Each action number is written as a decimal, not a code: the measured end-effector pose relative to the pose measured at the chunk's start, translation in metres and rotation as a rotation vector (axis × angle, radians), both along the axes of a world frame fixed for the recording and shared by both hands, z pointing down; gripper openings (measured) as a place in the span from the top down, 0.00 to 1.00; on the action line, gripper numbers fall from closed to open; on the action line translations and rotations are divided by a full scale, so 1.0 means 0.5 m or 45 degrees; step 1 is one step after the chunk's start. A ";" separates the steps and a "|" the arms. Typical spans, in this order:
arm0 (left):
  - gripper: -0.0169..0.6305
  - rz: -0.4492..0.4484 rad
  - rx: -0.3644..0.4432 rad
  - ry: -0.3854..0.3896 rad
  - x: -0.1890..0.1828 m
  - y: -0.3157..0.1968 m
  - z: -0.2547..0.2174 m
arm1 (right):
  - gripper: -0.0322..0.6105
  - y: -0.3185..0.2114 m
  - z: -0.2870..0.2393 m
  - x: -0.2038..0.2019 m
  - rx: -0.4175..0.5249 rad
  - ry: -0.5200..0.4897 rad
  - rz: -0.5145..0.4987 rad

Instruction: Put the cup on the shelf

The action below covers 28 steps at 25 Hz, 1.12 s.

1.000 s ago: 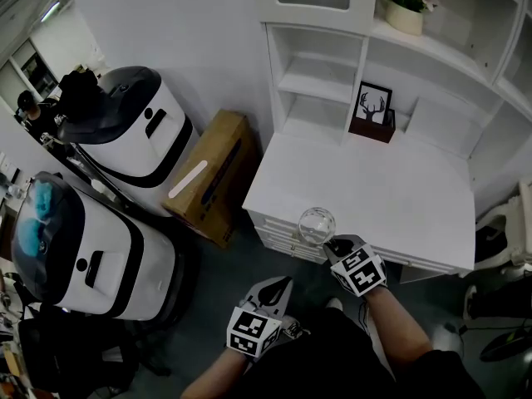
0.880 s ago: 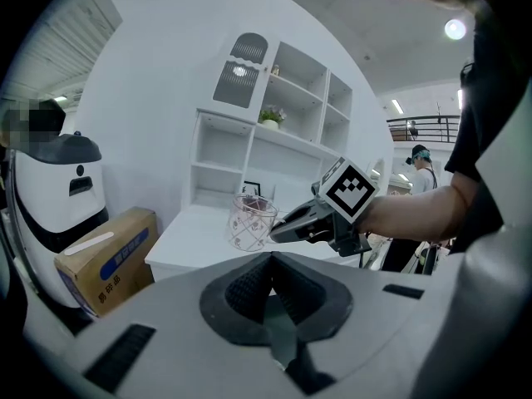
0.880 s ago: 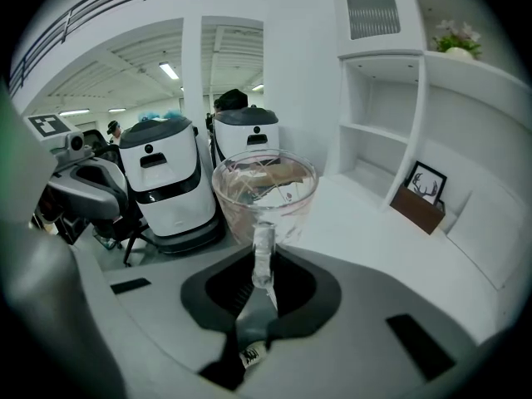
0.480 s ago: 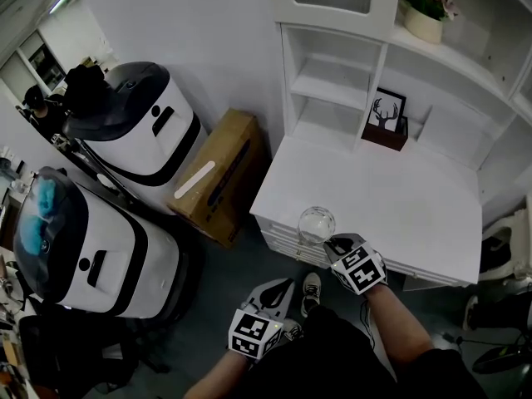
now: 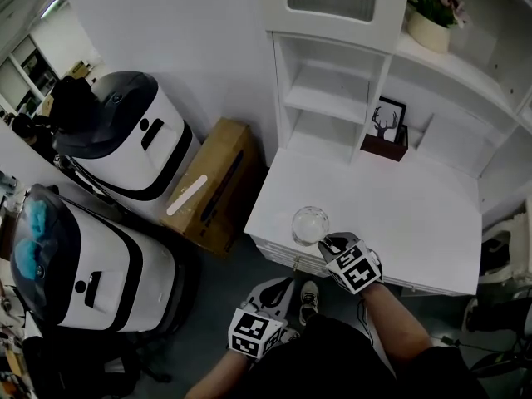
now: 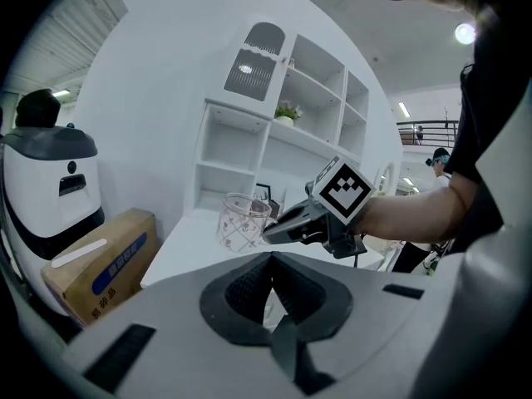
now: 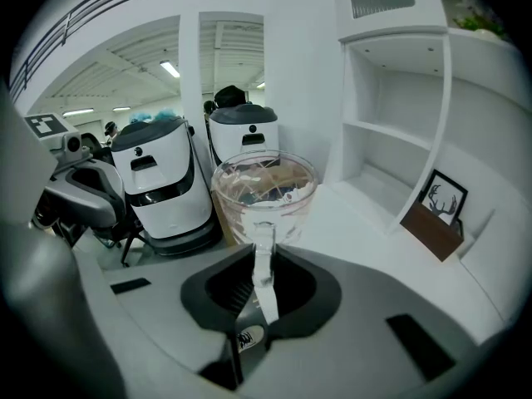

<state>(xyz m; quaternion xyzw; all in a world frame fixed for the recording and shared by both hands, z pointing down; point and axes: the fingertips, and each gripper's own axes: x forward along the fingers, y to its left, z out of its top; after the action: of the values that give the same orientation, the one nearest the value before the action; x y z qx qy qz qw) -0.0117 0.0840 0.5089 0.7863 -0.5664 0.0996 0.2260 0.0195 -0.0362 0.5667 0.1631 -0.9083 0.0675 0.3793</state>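
Right gripper (image 5: pixel 327 242) grips the glass cup (image 5: pixel 309 224) by its handle, over the white desk's (image 5: pixel 399 214) front edge at frame centre. The carrying step seems in hand; next, it likely must rise toward the shelf (image 5: pixel 331 98) at upper centre. Left gripper (image 5: pixel 281 285) has its jaws together, empty.

Bright, even indoor light from ceiling strips; gripper views bulge fisheye-style with dark, soft corners.

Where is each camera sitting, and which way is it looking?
Head view: on the person's head, looking steeply down at the desk; both forearms, left gripper and right gripper show.
Left gripper view: on the left gripper, facing the shelves; its shut jaws show.
Right gripper view: on the right gripper, facing the cup it holds by the handle.
Shared: all three show the cup.
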 end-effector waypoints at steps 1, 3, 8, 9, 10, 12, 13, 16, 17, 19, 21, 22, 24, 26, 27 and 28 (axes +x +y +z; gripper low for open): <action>0.97 0.002 0.002 0.001 -0.003 -0.013 -0.001 | 0.90 -0.011 0.000 -0.002 -0.002 0.006 0.000; 0.97 0.004 0.007 0.002 -0.009 -0.039 -0.002 | 0.90 -0.034 -0.003 -0.008 -0.007 0.010 -0.001; 0.97 0.016 0.013 0.003 -0.016 -0.112 0.000 | 0.90 -0.105 -0.020 -0.021 0.014 -0.001 0.008; 0.97 0.019 0.015 0.003 -0.016 -0.127 0.000 | 0.90 -0.117 -0.017 -0.021 0.011 0.003 0.007; 0.97 0.022 0.018 0.003 -0.016 -0.142 -0.001 | 0.90 -0.129 -0.012 -0.019 0.002 0.009 0.007; 0.97 0.029 0.021 0.001 -0.016 -0.170 0.000 | 0.90 -0.154 -0.005 -0.018 -0.007 0.013 0.010; 0.97 0.032 0.021 -0.001 -0.016 -0.184 0.000 | 0.90 -0.168 -0.004 -0.018 -0.007 0.012 0.015; 0.97 0.036 0.020 -0.006 -0.018 -0.223 0.001 | 0.90 -0.210 0.000 -0.019 -0.007 0.005 0.028; 0.97 0.034 0.020 -0.006 -0.019 -0.235 0.002 | 0.90 -0.222 0.002 -0.019 -0.008 0.005 0.028; 0.97 0.030 0.020 -0.009 -0.020 -0.260 0.004 | 0.90 -0.246 0.006 -0.020 -0.011 0.005 0.028; 0.97 0.030 0.019 -0.015 -0.021 -0.280 0.004 | 0.90 -0.269 0.007 -0.021 -0.008 0.005 0.028; 0.97 0.032 0.018 -0.020 -0.022 -0.287 0.002 | 0.90 -0.278 0.006 -0.023 -0.002 0.004 0.026; 0.97 0.035 0.015 -0.030 -0.027 -0.297 -0.002 | 0.90 -0.296 0.003 -0.028 0.010 0.002 0.019; 0.97 0.036 0.013 -0.039 -0.031 -0.308 -0.003 | 0.90 -0.310 0.006 -0.029 -0.002 0.002 0.031; 0.97 0.039 0.013 -0.043 -0.033 -0.315 -0.004 | 0.90 -0.317 0.008 -0.029 -0.007 0.001 0.038; 0.97 0.045 0.013 -0.049 -0.034 -0.322 -0.005 | 0.90 -0.324 0.009 -0.030 -0.009 -0.001 0.043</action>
<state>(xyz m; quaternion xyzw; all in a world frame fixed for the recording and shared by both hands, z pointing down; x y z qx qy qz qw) -0.0286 -0.0769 0.5067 0.7953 -0.5570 0.1157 0.2093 0.0043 -0.1983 0.5713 0.1771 -0.9053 0.0774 0.3783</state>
